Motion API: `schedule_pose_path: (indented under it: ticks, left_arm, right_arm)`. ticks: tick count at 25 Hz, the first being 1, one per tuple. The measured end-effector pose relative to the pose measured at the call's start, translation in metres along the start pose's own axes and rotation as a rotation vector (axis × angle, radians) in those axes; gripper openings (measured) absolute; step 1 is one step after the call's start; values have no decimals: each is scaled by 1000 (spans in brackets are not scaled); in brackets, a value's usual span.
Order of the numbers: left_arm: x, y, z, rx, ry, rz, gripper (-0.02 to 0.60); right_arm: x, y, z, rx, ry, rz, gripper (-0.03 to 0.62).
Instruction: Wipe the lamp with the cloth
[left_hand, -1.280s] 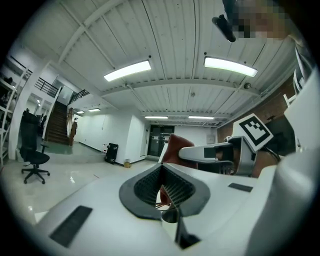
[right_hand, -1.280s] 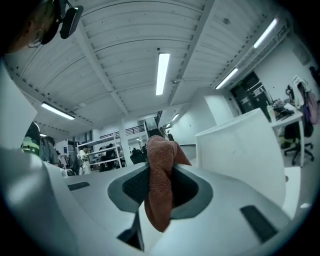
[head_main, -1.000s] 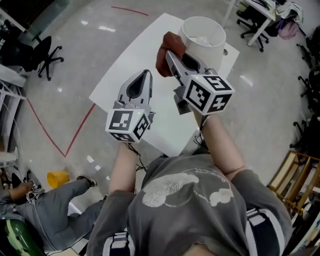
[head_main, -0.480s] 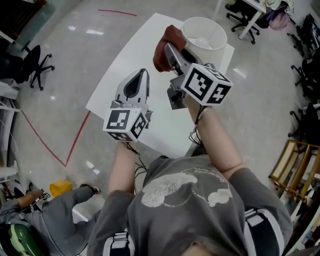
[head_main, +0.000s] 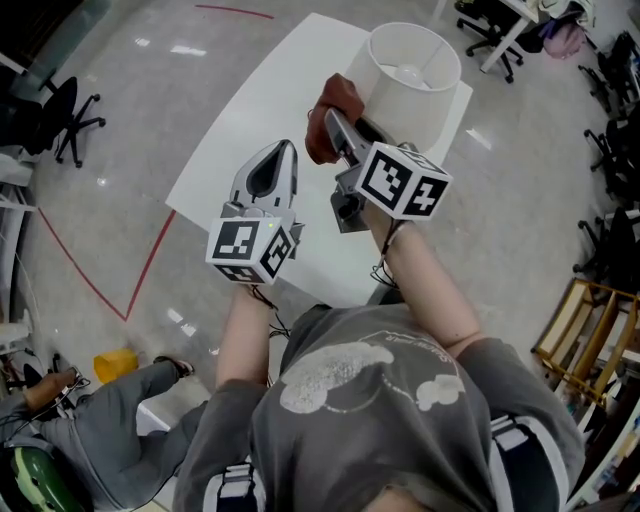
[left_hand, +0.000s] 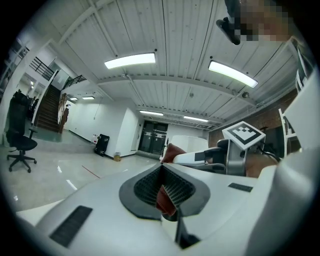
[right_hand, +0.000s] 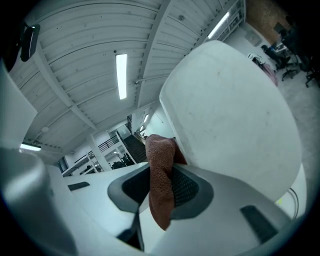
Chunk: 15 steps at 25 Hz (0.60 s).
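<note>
A lamp with a white drum shade (head_main: 412, 75) stands at the far right end of the white table (head_main: 250, 110). My right gripper (head_main: 334, 112) is shut on a reddish-brown cloth (head_main: 328, 104), which it presses against the shade's left side. In the right gripper view the cloth (right_hand: 161, 187) hangs between the pads, with the shade (right_hand: 235, 115) close on the right. My left gripper (head_main: 283, 150) hovers over the table to the left of the right one, shut and holding nothing. From the left gripper view (left_hand: 162, 172) I see the cloth (left_hand: 172, 151) and the right gripper (left_hand: 202, 156).
The table's near edge (head_main: 300, 280) runs just below both grippers. Office chairs (head_main: 70, 115) stand on the glossy floor at left and top right. Red tape lines (head_main: 150, 270) mark the floor. A seated person (head_main: 110, 420) is at lower left, a wooden rack (head_main: 590, 330) at right.
The right gripper has shifted a little with the cloth along the shade's left side. The left gripper has stayed about where it was.
</note>
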<state>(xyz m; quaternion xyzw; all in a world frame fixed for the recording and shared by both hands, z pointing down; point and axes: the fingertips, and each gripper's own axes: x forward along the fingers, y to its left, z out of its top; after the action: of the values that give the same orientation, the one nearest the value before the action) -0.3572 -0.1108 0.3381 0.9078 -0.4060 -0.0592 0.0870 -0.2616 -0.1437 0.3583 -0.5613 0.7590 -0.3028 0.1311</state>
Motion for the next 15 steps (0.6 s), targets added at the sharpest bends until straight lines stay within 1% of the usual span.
schedule_pose_path:
  ticks: [7, 10, 13, 15]
  left_arm:
    - [-15, -6, -23, -17, 32, 38, 8]
    - [-15, -4, -27, -22, 45, 49, 8]
    - [-16, -6, -24, -21, 39, 58, 8]
    - [-16, -7, -14, -6, 23, 62, 8]
  right_arm:
    - [-14, -25, -57, 29, 114, -9, 92]
    - [-16, -28, -68, -6, 153, -4, 91]
    - [-24, -19, -69, -29, 174, 50, 92]
    - [-28, -2, -54, -40, 154, 105, 91]
